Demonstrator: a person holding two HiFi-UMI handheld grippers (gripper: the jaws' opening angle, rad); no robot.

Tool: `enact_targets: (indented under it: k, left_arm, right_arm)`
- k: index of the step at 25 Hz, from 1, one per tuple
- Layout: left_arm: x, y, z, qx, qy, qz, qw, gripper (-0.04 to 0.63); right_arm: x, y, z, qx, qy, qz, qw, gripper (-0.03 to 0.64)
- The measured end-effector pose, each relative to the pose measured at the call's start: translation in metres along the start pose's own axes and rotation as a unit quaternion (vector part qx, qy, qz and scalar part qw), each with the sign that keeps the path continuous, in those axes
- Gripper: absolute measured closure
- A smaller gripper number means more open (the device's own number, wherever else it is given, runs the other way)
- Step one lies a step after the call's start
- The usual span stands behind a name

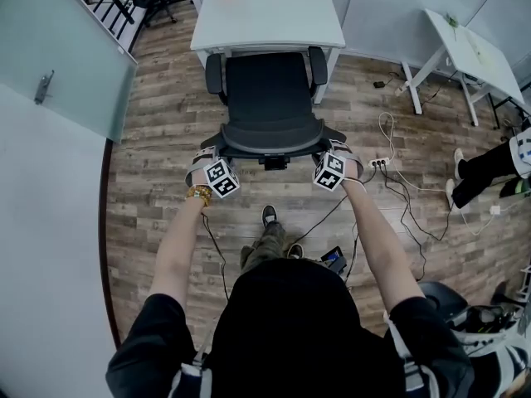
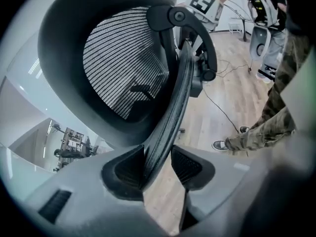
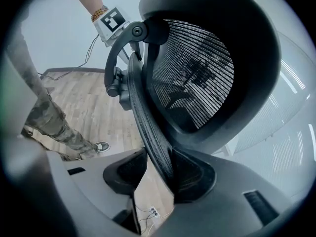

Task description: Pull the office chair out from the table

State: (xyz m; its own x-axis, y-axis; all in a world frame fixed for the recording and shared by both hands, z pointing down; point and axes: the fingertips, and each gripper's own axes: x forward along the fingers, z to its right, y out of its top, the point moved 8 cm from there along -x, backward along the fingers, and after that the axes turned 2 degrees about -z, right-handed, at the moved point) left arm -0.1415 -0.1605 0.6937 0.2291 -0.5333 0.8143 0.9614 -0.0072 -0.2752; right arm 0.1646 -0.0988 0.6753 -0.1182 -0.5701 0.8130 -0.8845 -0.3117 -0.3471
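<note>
A black mesh office chair [image 1: 270,98] stands with its seat partly under the white table [image 1: 265,15], backrest toward me. My left gripper [image 1: 207,154] is shut on the left end of the backrest's top rim, and my right gripper [image 1: 336,149] is shut on the right end. In the left gripper view the dark backrest rim [image 2: 170,112] runs down between the pads of the left gripper [image 2: 158,164]. The right gripper view shows the backrest rim [image 3: 148,122] caught the same way in the right gripper [image 3: 157,169]. The chair's base is hidden under the seat.
Cables and a power strip [image 1: 383,162] lie on the wood floor right of the chair. A second white table [image 1: 465,52] and a seated person's legs [image 1: 485,168] are at the right. A glass partition [image 1: 58,56] lines the left; another chair [image 1: 448,297] sits lower right.
</note>
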Motion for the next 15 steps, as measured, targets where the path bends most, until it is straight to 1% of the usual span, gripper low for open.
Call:
enact_targets:
  k: [15]
  left_arm:
    - [-0.018,-0.001,0.032,-0.002,0.0,-0.011,0.9999,0.423]
  right_arm:
    - [-0.02,-0.011,-0.029,-0.002,-0.004,0.005,1.0,0.476]
